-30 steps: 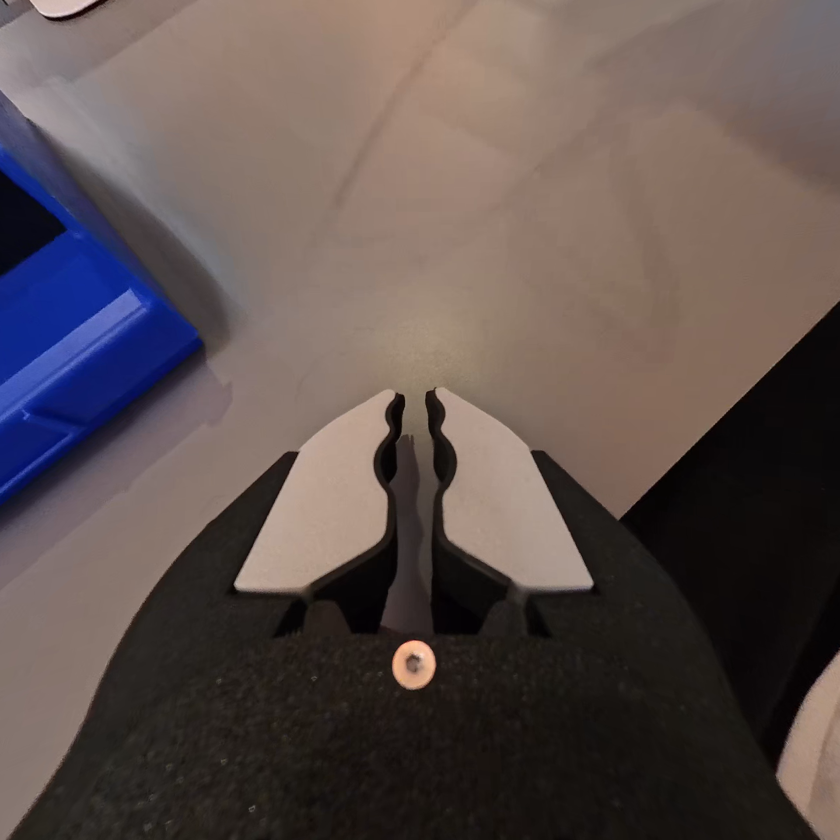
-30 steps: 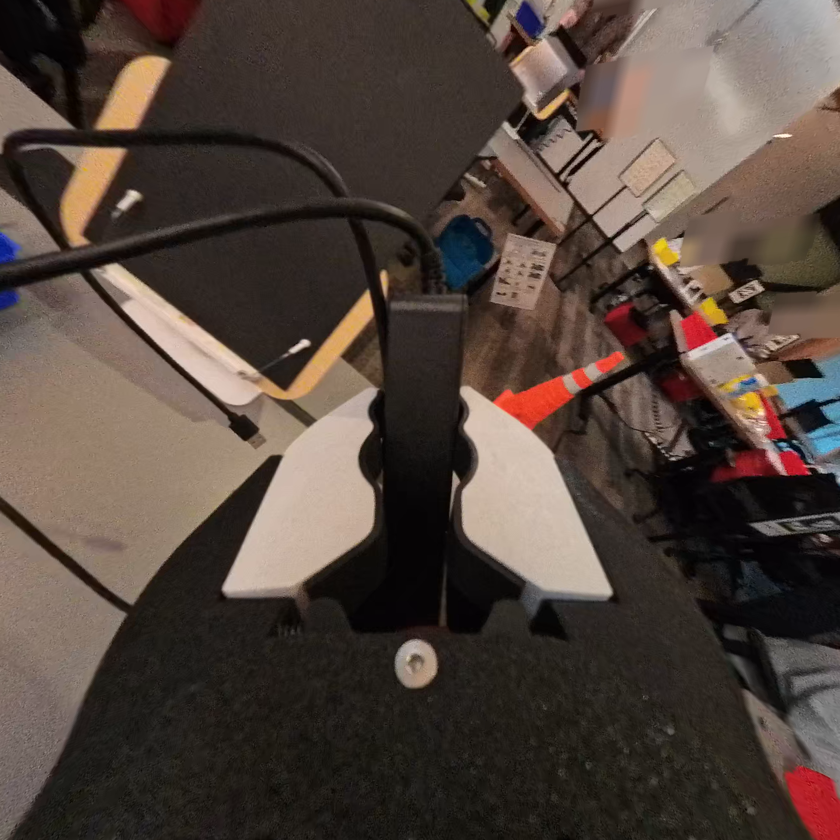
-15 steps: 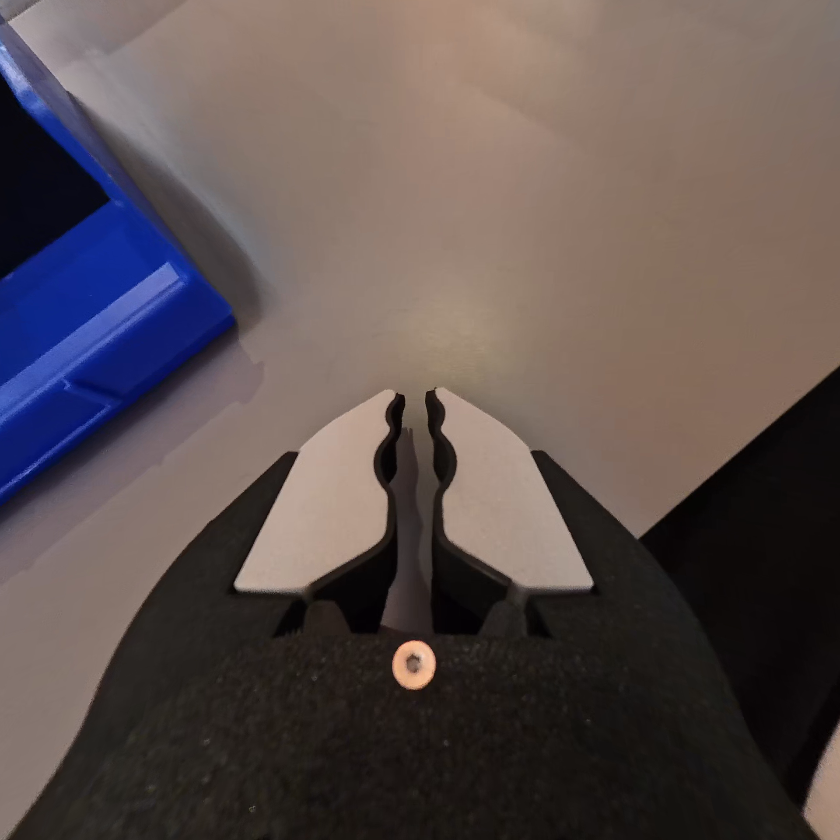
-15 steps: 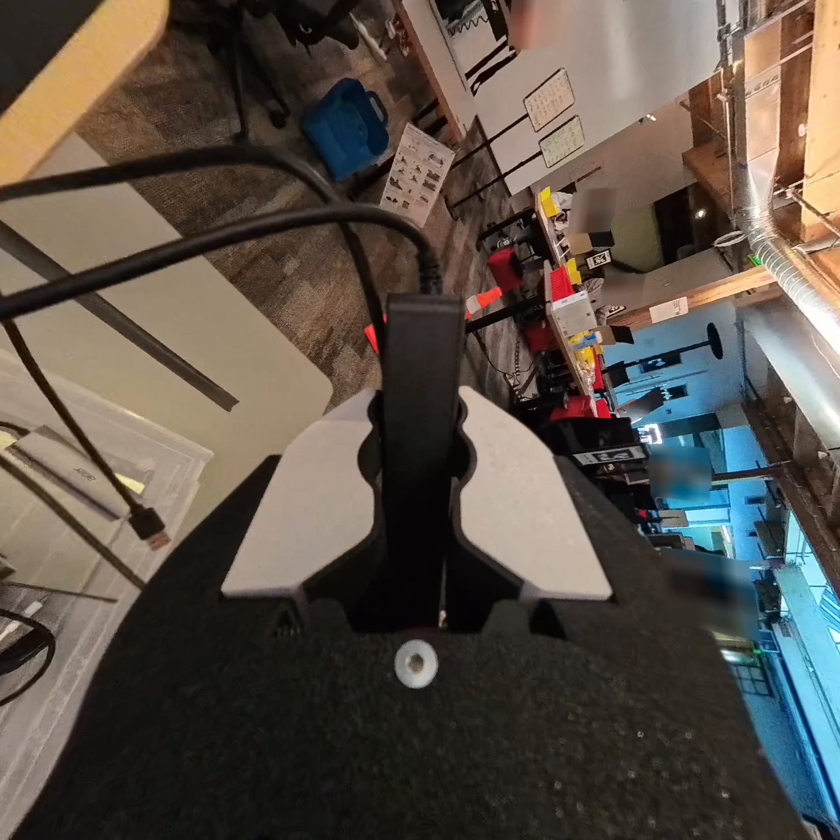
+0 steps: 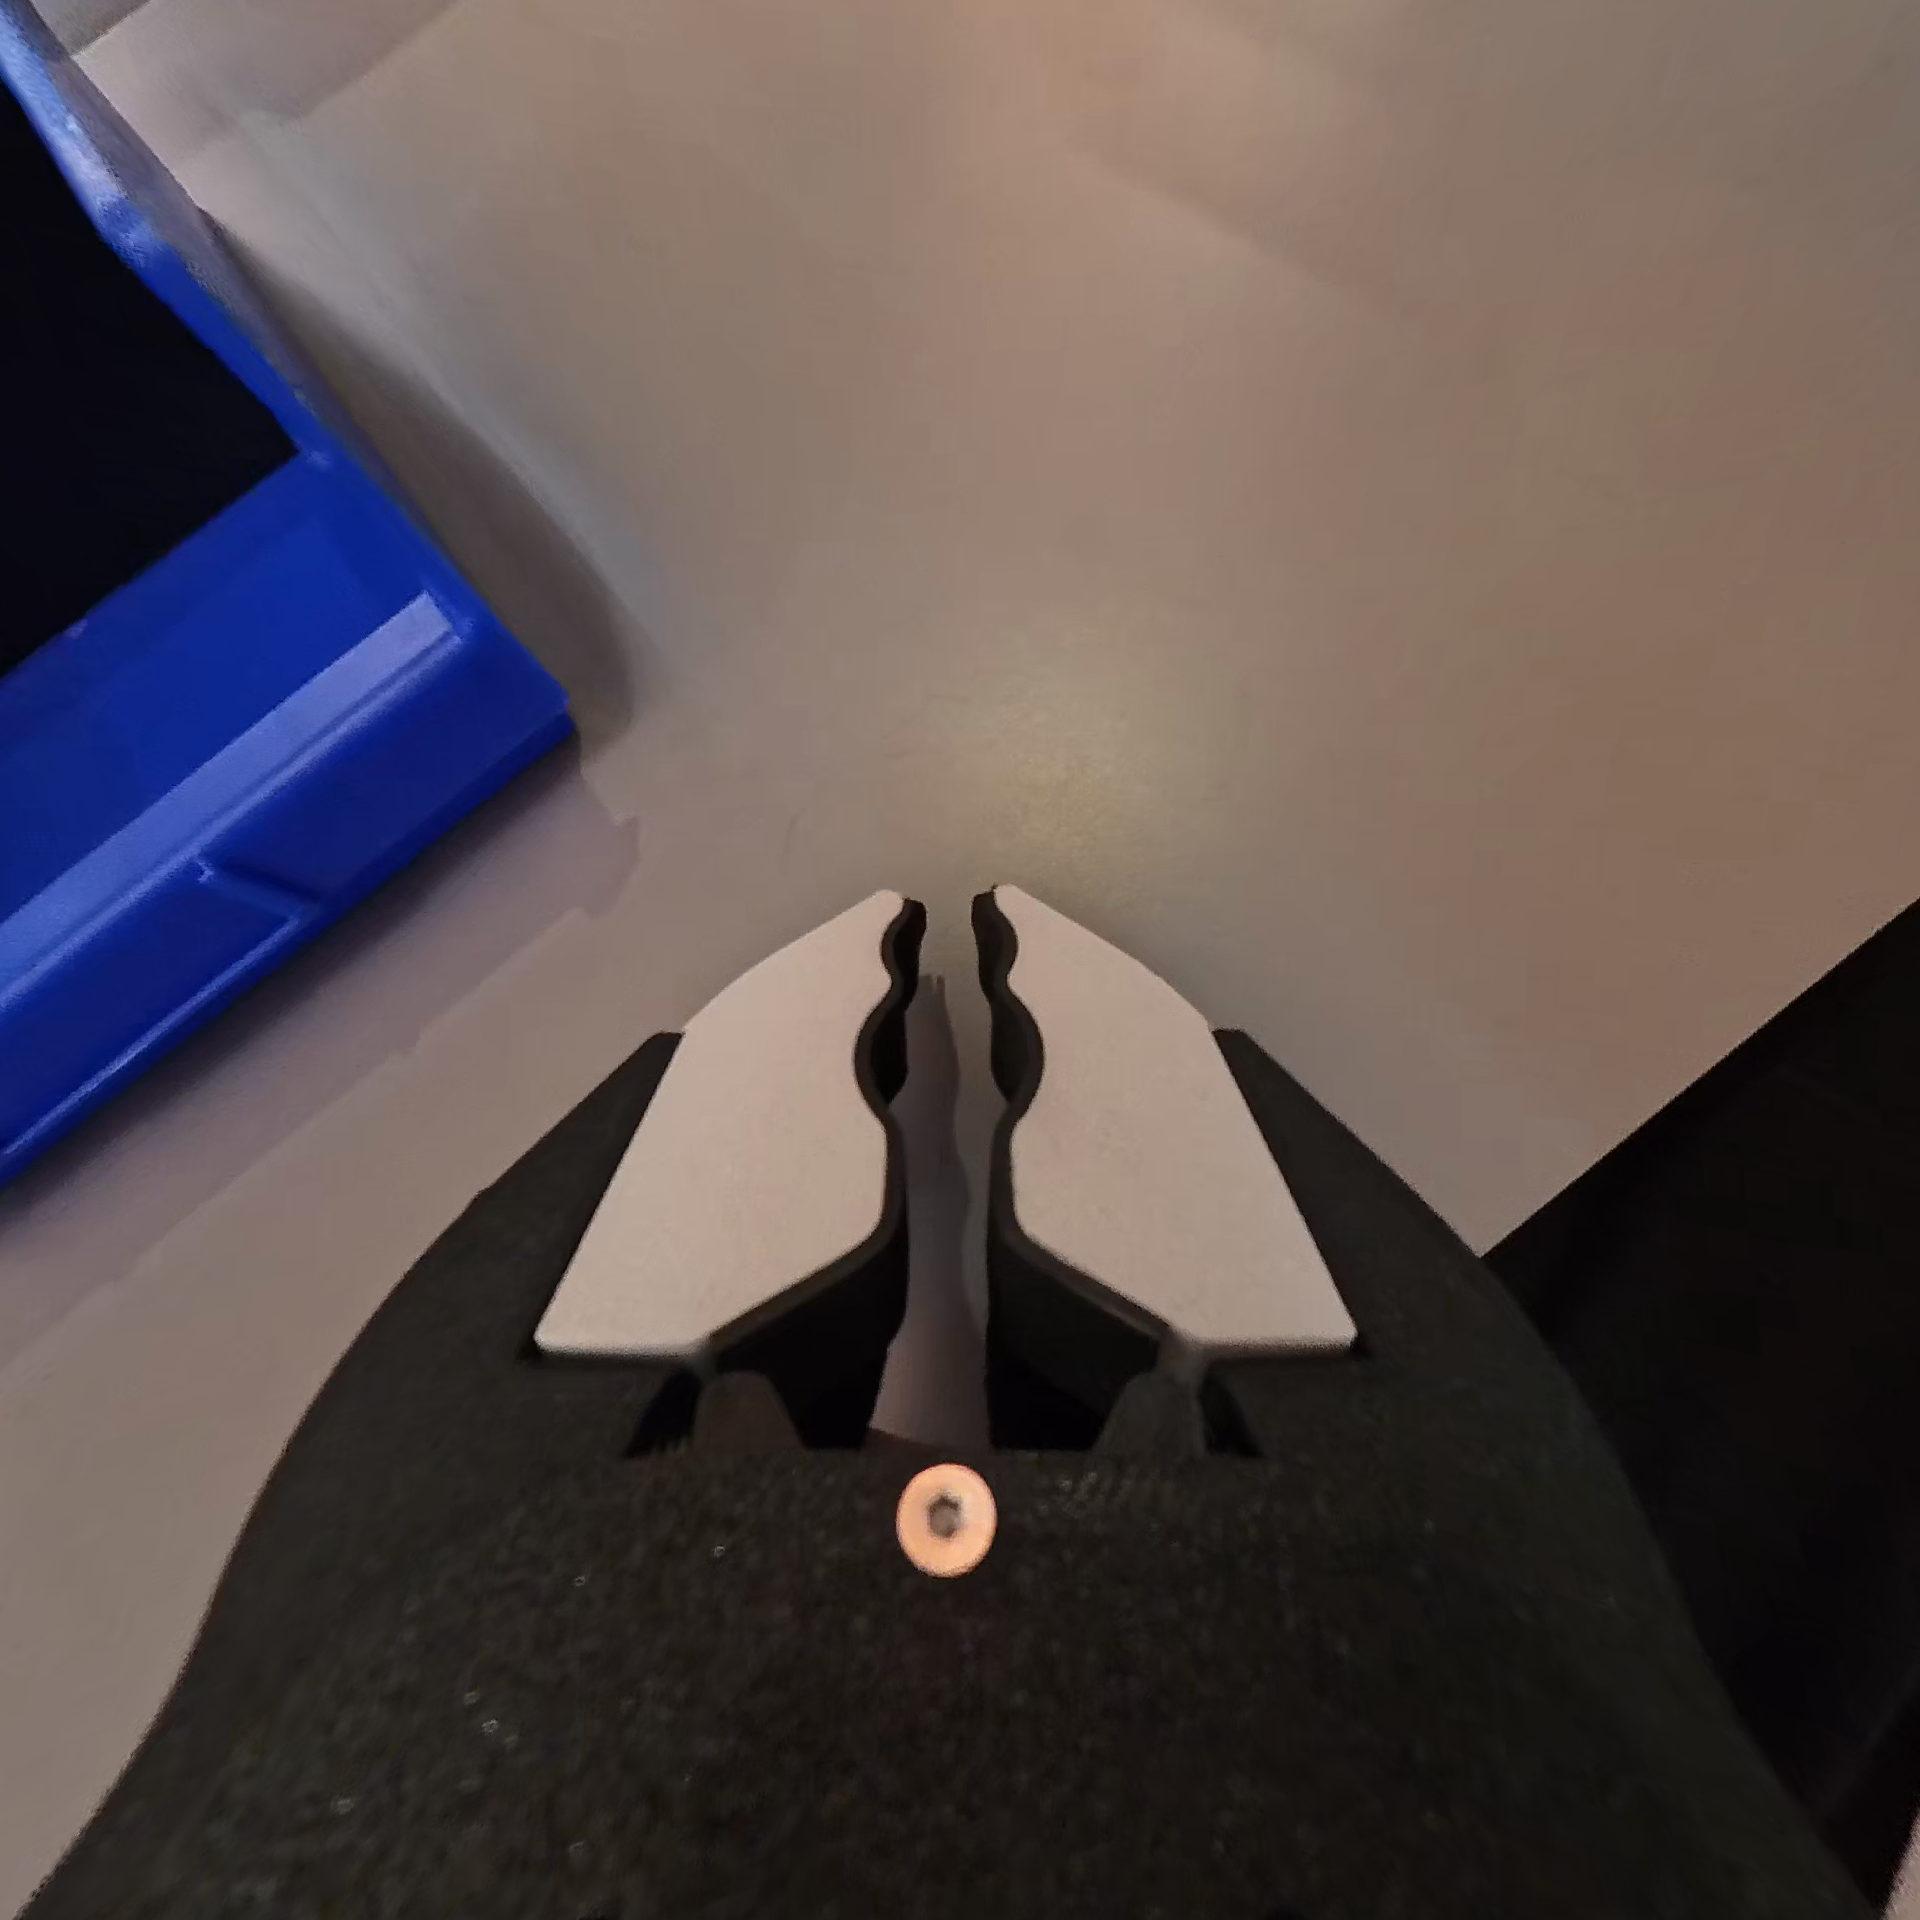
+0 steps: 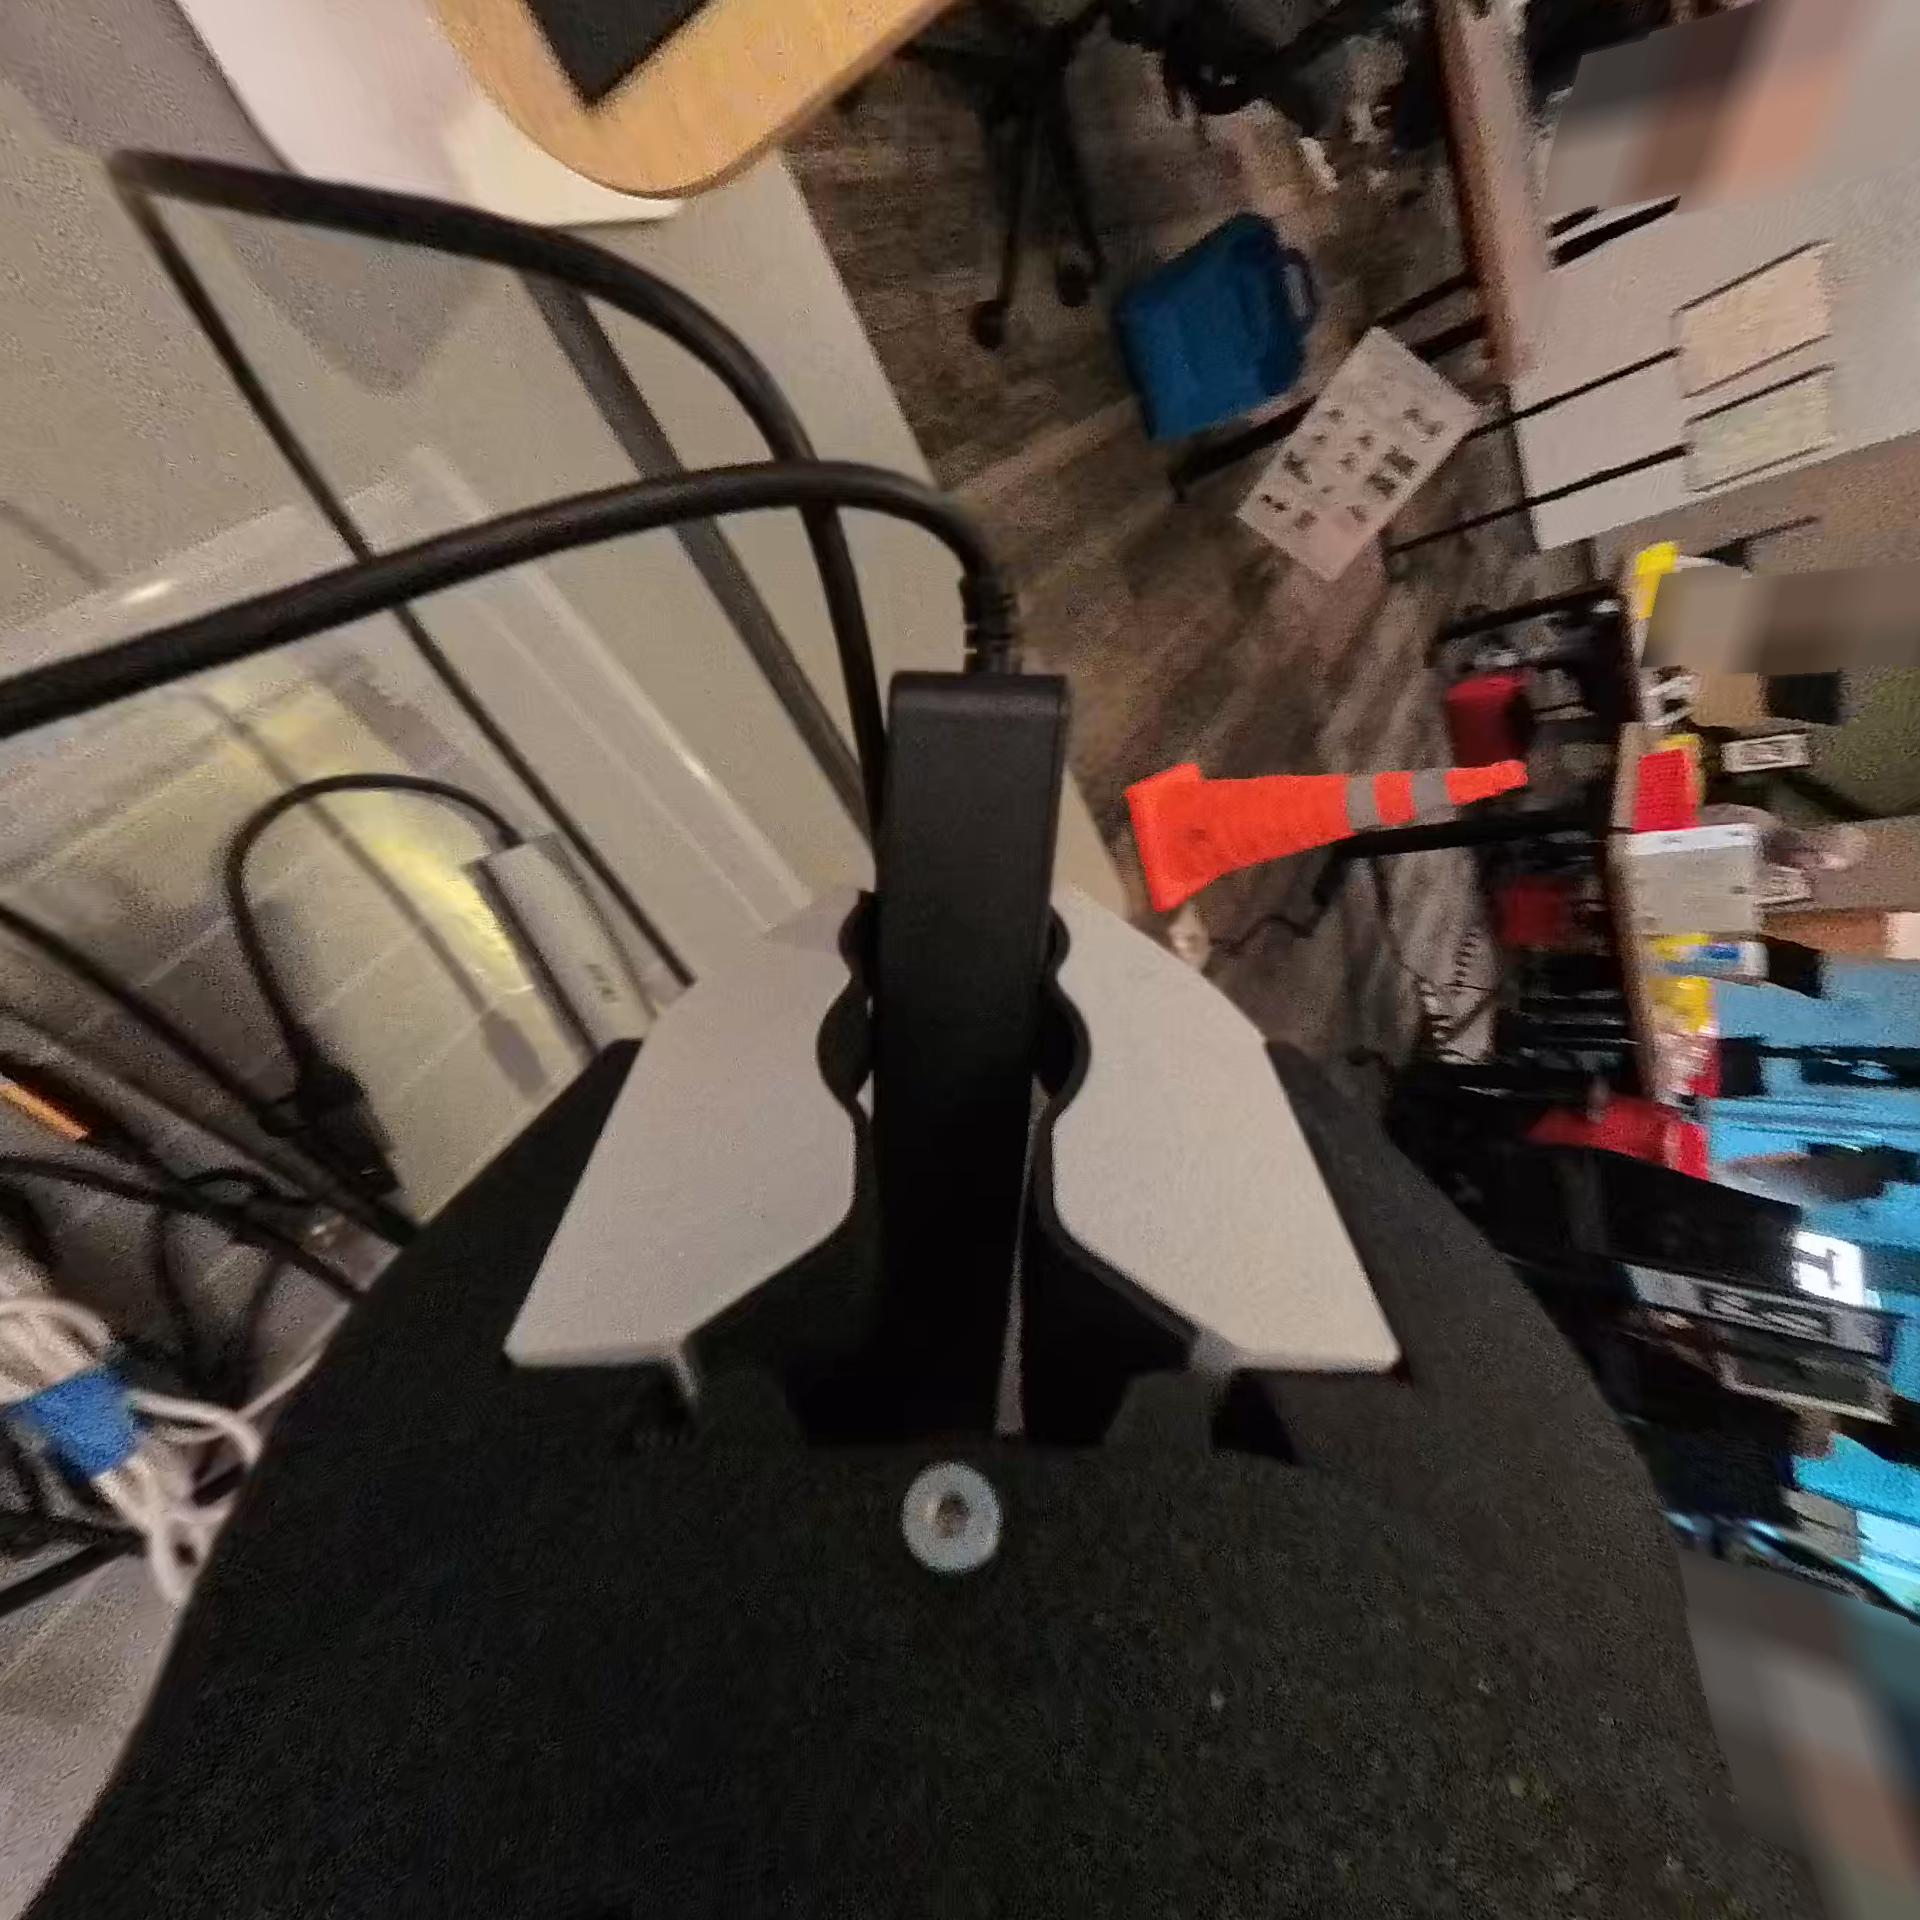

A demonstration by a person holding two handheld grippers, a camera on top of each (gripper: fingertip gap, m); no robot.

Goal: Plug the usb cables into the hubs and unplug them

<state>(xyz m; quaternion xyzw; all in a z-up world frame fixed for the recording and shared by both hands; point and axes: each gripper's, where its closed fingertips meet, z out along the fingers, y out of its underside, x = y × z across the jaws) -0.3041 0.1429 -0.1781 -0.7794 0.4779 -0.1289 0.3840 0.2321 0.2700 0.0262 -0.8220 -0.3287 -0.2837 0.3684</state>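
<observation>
Black hub (image 6: 966,935) clamped in right hand-held gripper (image 6: 961,935); left hand-held gripper (image 5: 948,909) empty.

Black hub (image 6: 966,935) clamped upright in right hand-held gripper (image 6: 961,925), cable (image 6: 520,551) attached.

**Open table ahead, bin at ten**

Left gripper (image 5: 948,902): bare table (image 5: 1143,468) from eleven round to two; blue bin (image 5: 239,727) blocks ten; table edge at four.
Right gripper (image 6: 961,914): cables (image 6: 582,540) arc across ten to twelve; a cable tangle (image 6: 156,1195) crowds eight.
</observation>
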